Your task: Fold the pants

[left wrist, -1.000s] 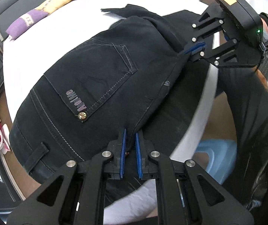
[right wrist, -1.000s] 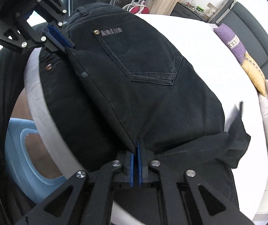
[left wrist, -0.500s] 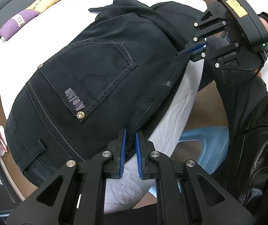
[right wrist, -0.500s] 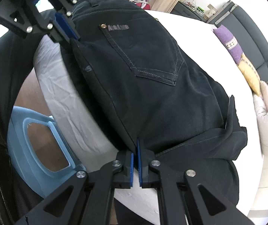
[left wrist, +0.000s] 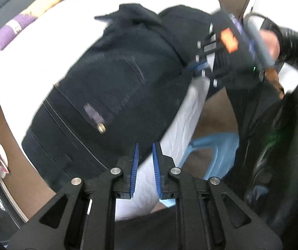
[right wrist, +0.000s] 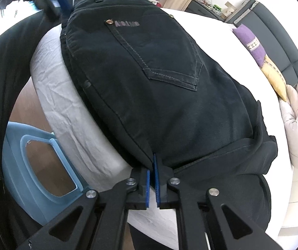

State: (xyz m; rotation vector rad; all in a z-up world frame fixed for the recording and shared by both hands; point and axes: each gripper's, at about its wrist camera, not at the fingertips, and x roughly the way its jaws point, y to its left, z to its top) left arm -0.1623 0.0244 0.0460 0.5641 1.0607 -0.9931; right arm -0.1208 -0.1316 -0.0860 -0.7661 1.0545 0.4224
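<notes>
Black jeans [left wrist: 115, 87] lie folded on the white bed [left wrist: 44, 48], back pocket up, waistband toward the left gripper's side. My left gripper [left wrist: 145, 145] hovers just off the jeans' near edge; its jaws are opening and only white sheet shows between the blue pads. In the right wrist view this gripper [right wrist: 65, 6] is a blur beside the waistband. My right gripper [right wrist: 152, 164] is shut on the folded edge of the jeans [right wrist: 149, 73] at the bed's side. The left wrist view shows it [left wrist: 199, 66], blurred, at that same edge.
A light blue plastic stool [right wrist: 30, 145] stands on the wooden floor against the bed's side. Purple [right wrist: 251, 41] and yellow [right wrist: 274, 79] cushions and a pale pillow [right wrist: 297, 125] lie by the grey headboard. A person's black jacket sleeve [left wrist: 294, 43] is at the right.
The jeans have been drawn from over the bed's side up onto its top. My left gripper has let go of their edge, risen, and its jaws have parted. The right gripper keeps its grip.
</notes>
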